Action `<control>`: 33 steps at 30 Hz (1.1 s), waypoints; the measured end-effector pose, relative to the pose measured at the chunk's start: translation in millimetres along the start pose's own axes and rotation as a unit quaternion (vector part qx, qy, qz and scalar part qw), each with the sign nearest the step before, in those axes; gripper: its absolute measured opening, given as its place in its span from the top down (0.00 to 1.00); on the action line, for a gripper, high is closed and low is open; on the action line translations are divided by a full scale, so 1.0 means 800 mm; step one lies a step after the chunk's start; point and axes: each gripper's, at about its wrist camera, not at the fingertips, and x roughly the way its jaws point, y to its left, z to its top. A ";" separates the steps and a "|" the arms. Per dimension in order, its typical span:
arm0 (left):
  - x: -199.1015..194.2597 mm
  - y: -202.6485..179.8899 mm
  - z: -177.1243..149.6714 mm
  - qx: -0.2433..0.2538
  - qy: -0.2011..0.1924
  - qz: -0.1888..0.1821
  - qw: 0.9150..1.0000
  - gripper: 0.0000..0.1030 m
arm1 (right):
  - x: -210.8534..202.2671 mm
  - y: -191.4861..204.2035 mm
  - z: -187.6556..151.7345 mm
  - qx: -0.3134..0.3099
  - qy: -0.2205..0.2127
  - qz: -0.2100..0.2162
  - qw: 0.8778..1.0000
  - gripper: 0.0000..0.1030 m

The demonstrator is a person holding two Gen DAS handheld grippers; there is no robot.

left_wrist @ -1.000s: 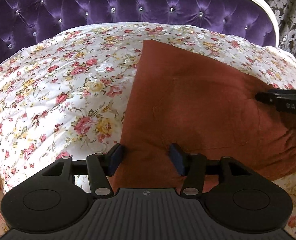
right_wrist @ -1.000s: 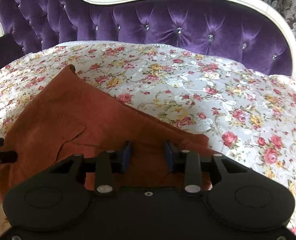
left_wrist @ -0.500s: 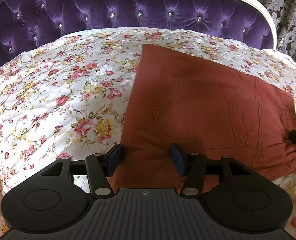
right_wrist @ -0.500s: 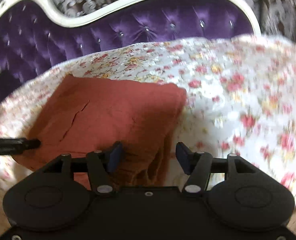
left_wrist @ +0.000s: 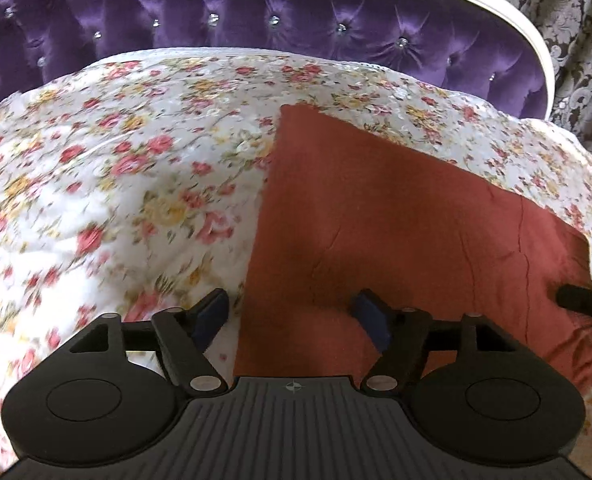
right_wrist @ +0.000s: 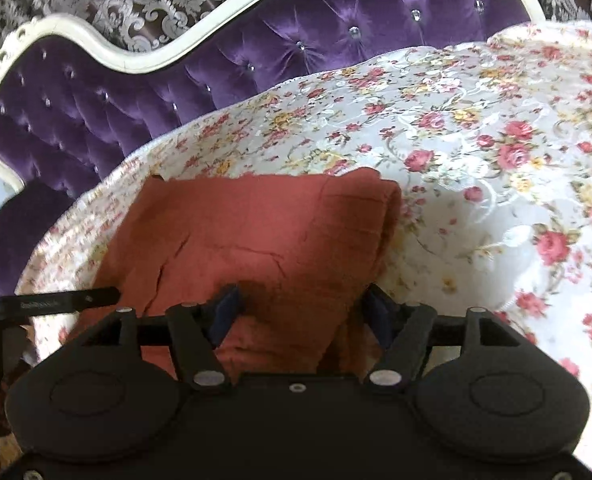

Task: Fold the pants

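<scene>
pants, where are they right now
The folded rust pants lie on the floral bedspread below the purple headboard: right of centre in the left wrist view, left of centre in the right wrist view.

Soft daylight, fisheye-bent edges, motion blur, perhaps slight overexposure

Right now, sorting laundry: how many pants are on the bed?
1: rust pants, folded on the floral bedspread, near the front edge. Others could be hidden out of frame.
</scene>
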 end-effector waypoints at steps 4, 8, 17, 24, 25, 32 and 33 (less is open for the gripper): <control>0.009 -0.006 0.010 0.005 0.003 -0.005 1.000 0.26 | 0.002 -0.007 -0.001 0.000 -0.008 0.018 1.000 0.34; 0.002 -0.014 0.006 -0.006 -0.012 -0.004 1.000 0.60 | -0.002 -0.013 -0.003 0.005 -0.011 0.028 1.000 0.60; -0.045 -0.038 0.020 -0.021 -0.079 0.023 0.996 0.83 | -0.038 0.046 0.037 -0.106 -0.051 0.004 0.993 0.70; -0.038 -0.051 0.083 -0.037 -0.098 0.011 0.994 0.82 | -0.031 0.043 0.096 -0.125 -0.082 -0.012 0.989 0.69; -0.031 -0.054 0.087 -0.039 -0.091 0.009 0.995 0.82 | -0.024 0.039 0.101 -0.121 -0.077 -0.017 0.989 0.69; 0.039 -0.047 0.069 -0.055 -0.023 0.018 0.998 0.73 | 0.043 -0.020 0.094 -0.072 0.002 -0.046 0.996 0.60; 0.043 -0.042 0.064 -0.059 -0.021 0.018 0.998 0.71 | 0.047 -0.030 0.090 -0.060 0.004 -0.047 0.997 0.55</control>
